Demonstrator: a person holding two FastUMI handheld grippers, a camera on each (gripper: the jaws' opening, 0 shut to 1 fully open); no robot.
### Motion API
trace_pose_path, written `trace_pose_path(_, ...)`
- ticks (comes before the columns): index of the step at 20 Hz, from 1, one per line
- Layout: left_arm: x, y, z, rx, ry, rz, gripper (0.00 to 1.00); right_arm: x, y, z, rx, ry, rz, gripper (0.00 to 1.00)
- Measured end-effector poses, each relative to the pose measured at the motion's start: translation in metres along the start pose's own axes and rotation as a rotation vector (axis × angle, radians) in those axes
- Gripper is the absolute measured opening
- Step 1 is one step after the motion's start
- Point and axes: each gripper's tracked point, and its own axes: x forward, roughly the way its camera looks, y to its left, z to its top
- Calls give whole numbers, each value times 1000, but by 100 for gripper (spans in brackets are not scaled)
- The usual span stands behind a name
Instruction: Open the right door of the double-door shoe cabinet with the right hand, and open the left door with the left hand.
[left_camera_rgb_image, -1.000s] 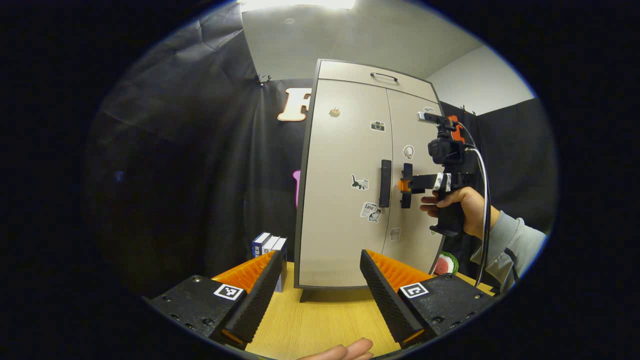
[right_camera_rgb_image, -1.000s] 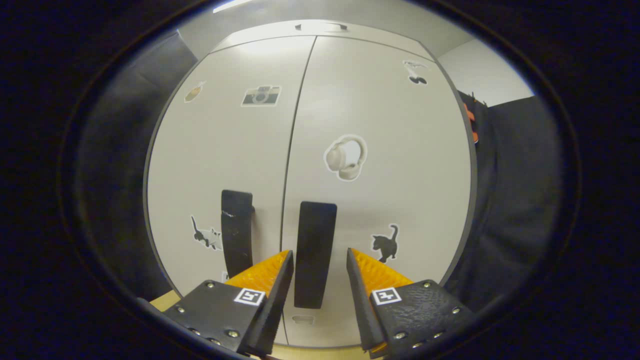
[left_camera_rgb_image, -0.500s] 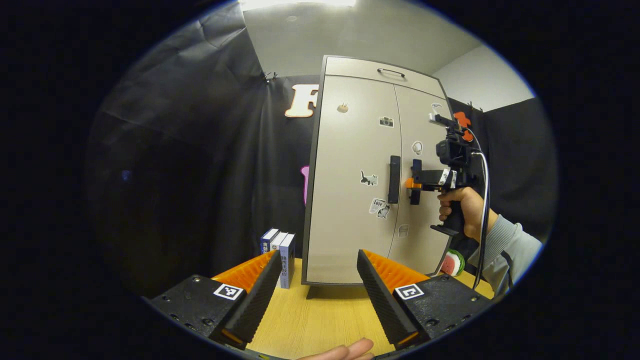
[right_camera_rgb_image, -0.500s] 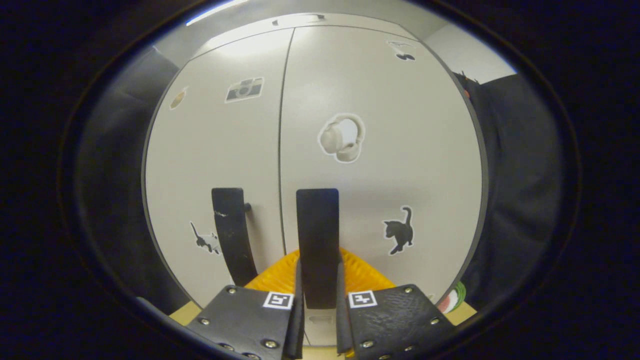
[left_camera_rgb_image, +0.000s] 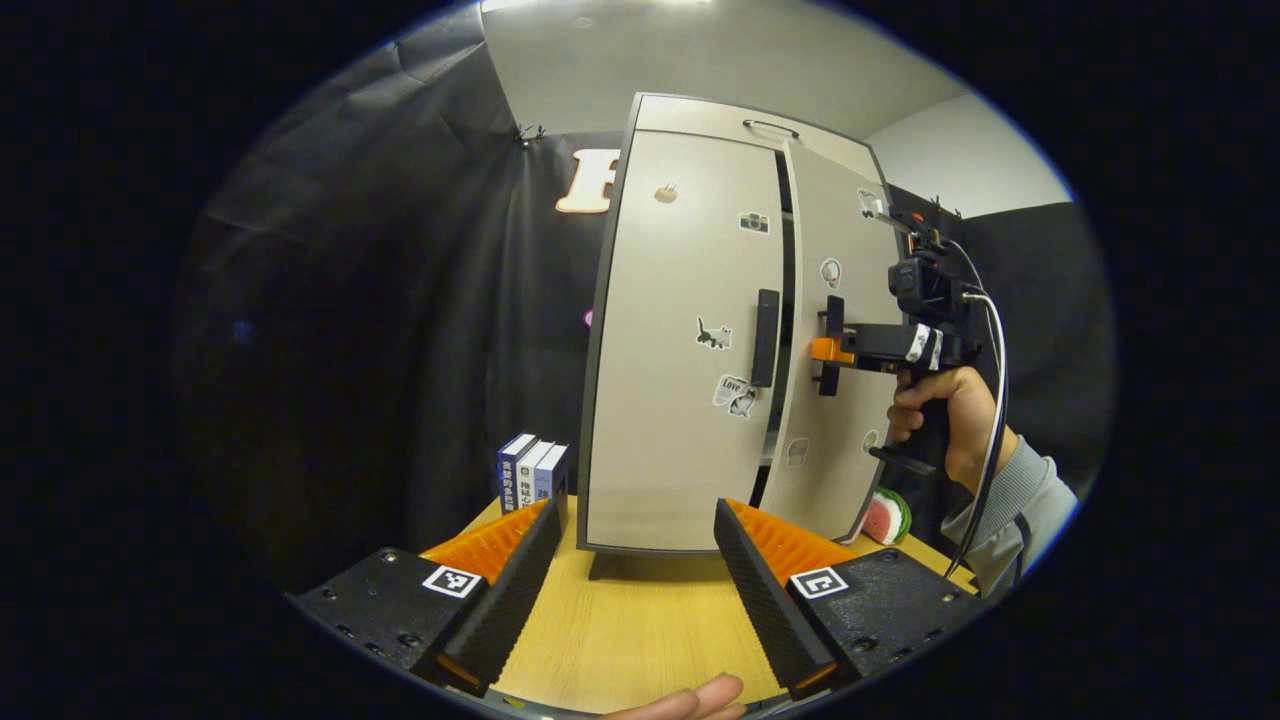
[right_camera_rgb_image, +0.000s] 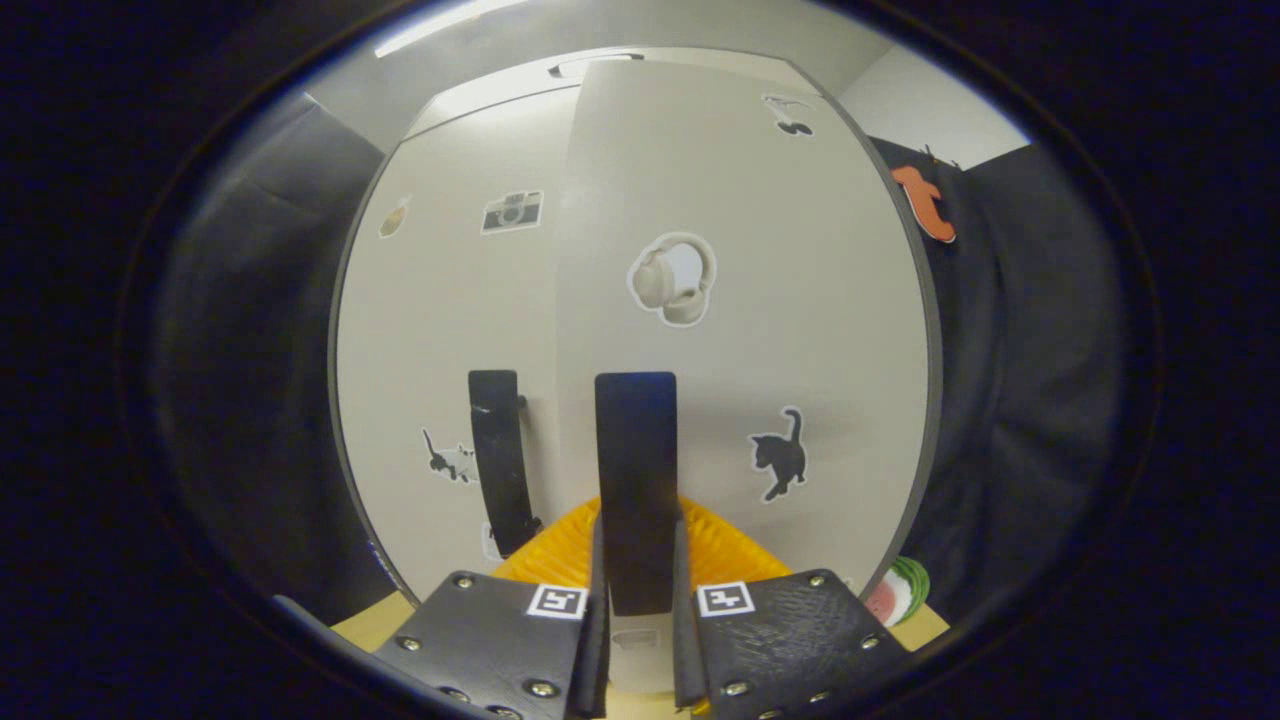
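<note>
A beige double-door shoe cabinet (left_camera_rgb_image: 690, 300) stands on a wooden table. Its right door (left_camera_rgb_image: 835, 420) hangs a little ajar, with a dark gap beside the left door (left_camera_rgb_image: 675, 420). In the right gripper view my right gripper (right_camera_rgb_image: 635, 600) is shut on the right door's black handle (right_camera_rgb_image: 636, 470); the left door's black handle (right_camera_rgb_image: 498, 455) sits beside it. The left gripper view shows that right gripper (left_camera_rgb_image: 828, 350), held by a hand (left_camera_rgb_image: 940, 405), at the right handle (left_camera_rgb_image: 830, 325). My left gripper (left_camera_rgb_image: 635, 560) stands open, well short of the left handle (left_camera_rgb_image: 765, 338).
Several books (left_camera_rgb_image: 530, 475) stand on the wooden table (left_camera_rgb_image: 640, 630) left of the cabinet. A watermelon-slice object (left_camera_rgb_image: 885, 518) lies at the cabinet's right foot. Black cloth walls close in on both sides. A fingertip (left_camera_rgb_image: 690, 698) shows at the bottom edge.
My right gripper closed on the right door's handle and has pulled that door slightly out, opening a dark gap. The left gripper stays open and back from the cabinet.
</note>
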Motion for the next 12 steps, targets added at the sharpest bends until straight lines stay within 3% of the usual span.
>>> trace_pose_path(4, -4, -11, 10, 16, -32, -3, 92, -12, -4, 1, -10, -5, 37, 25)
trace_pose_path(8, -5, -22, 10, 31, -39, -14, 96, -23, -11, -1, -78, -14, 50, 25)
trace_pose_path(12, -1, -23, 5, 52, -34, -8, 93, -30, -11, -2, -62, 10, 86, 25)
